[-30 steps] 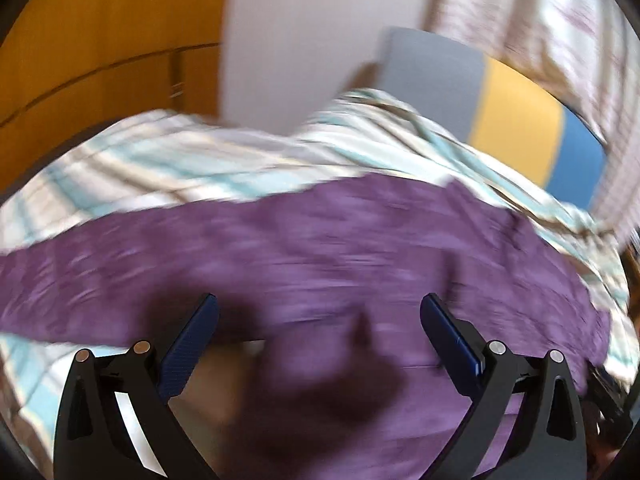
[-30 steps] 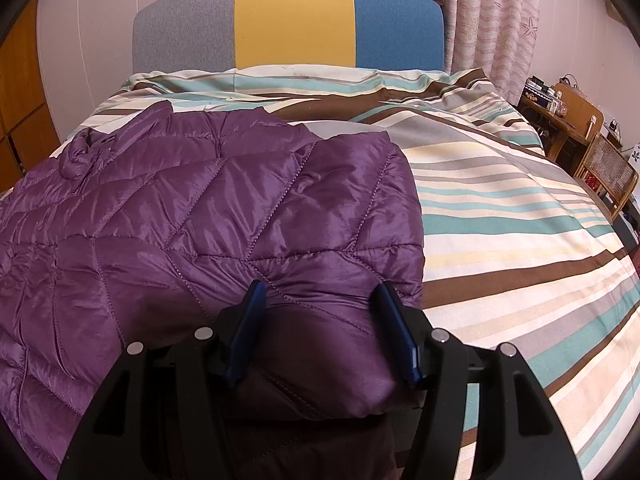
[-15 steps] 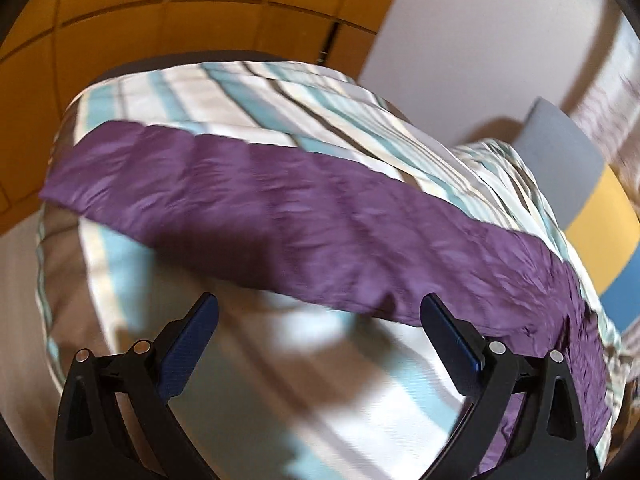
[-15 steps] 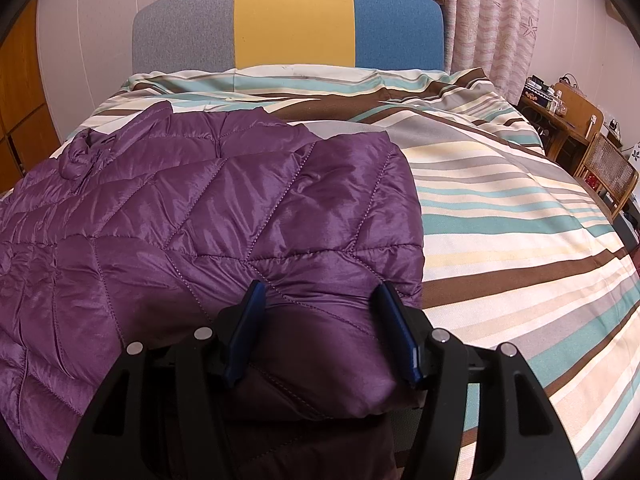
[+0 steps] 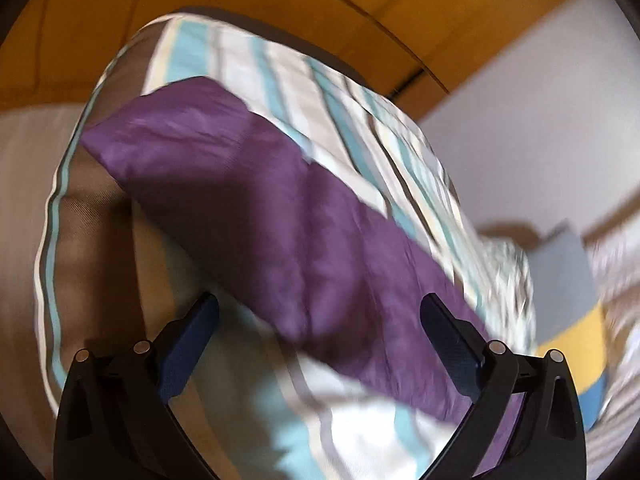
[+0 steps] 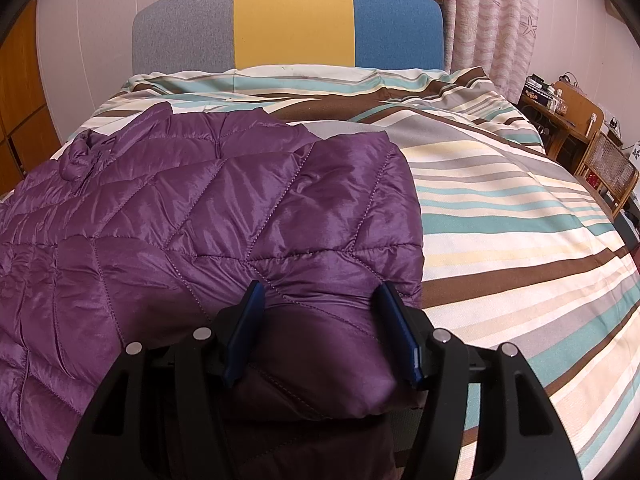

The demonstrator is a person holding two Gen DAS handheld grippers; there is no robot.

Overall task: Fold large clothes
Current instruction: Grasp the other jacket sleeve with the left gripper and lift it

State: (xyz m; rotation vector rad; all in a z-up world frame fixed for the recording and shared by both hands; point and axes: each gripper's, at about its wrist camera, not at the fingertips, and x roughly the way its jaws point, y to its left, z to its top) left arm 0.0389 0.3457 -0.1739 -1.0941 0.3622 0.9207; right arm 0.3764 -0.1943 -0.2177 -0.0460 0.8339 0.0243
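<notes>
One purple jacket (image 6: 208, 216), two grippers

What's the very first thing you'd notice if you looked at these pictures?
The shiny purple puffy jacket, spread over the left side of the bed, grabs the eye first. Under it lies a striped cover in teal, brown and cream, and behind stands a headboard in grey, yellow and blue blocks. Up close, the right gripper squeezes a fold of the jacket between its blue jaws.
</notes>
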